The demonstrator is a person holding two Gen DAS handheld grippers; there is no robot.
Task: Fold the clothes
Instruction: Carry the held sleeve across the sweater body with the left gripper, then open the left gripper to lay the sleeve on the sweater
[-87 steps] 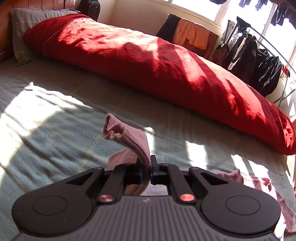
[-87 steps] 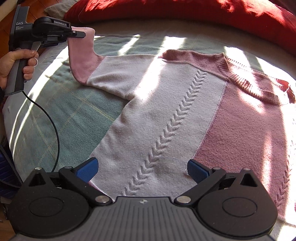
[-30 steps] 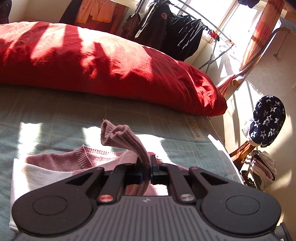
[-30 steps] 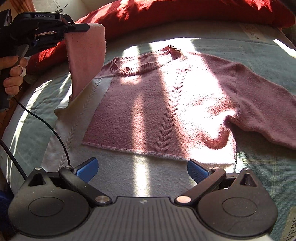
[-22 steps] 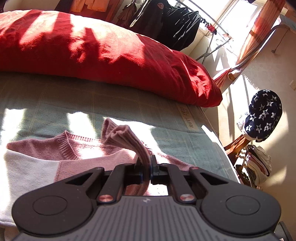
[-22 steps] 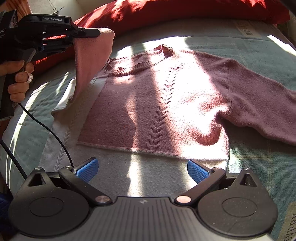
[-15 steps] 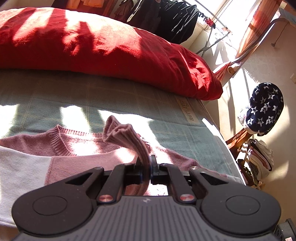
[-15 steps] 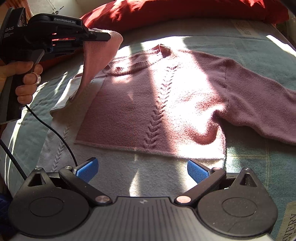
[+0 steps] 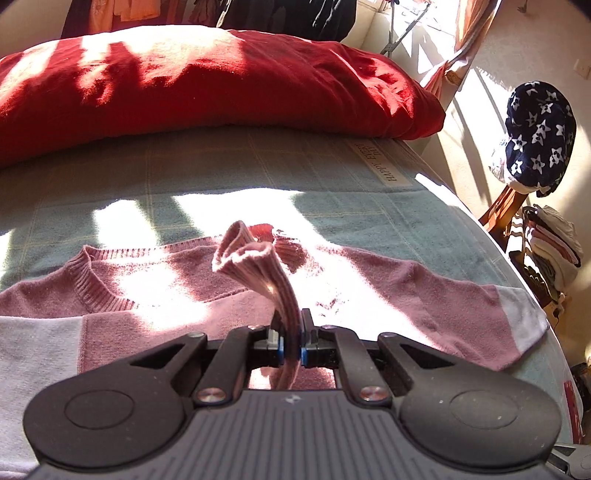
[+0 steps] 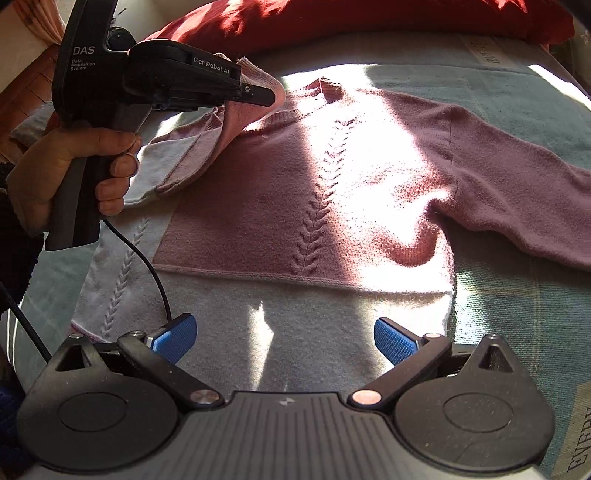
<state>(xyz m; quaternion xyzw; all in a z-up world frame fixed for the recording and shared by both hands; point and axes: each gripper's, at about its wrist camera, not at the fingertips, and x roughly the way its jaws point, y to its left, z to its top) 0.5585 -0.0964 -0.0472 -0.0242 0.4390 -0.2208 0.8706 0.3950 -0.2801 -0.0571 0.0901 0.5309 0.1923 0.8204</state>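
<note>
A pink and white knit sweater (image 10: pixel 332 177) lies flat, front up, on the bed. Its ribbed sleeve cuff (image 9: pixel 251 258) stands up between the pads of my left gripper (image 9: pixel 291 332), which still pinch it while the jaws are opening. In the right wrist view the left gripper (image 10: pixel 266 96), held by a hand (image 10: pixel 66 162), hangs low over the collar, with the sleeve folded across the shoulder. My right gripper (image 10: pixel 284 338) stands open above the white lower part of the sweater, nothing between its fingers. The other sleeve (image 10: pixel 517 184) lies stretched out to the right.
A green blanket (image 9: pixel 258 173) covers the bed. A long red duvet (image 9: pixel 203 85) runs along the far side. Past the bed's right edge stand a chair with a navy star-print cloth (image 9: pixel 535 136) and stacked clothes (image 9: pixel 550 247). Dark clothes (image 9: pixel 295 14) hang behind.
My left gripper has carried the cuff inward over the sweater's collar and sunk lower, laying the sleeve across the shoulder. The right gripper has stayed put and open.
</note>
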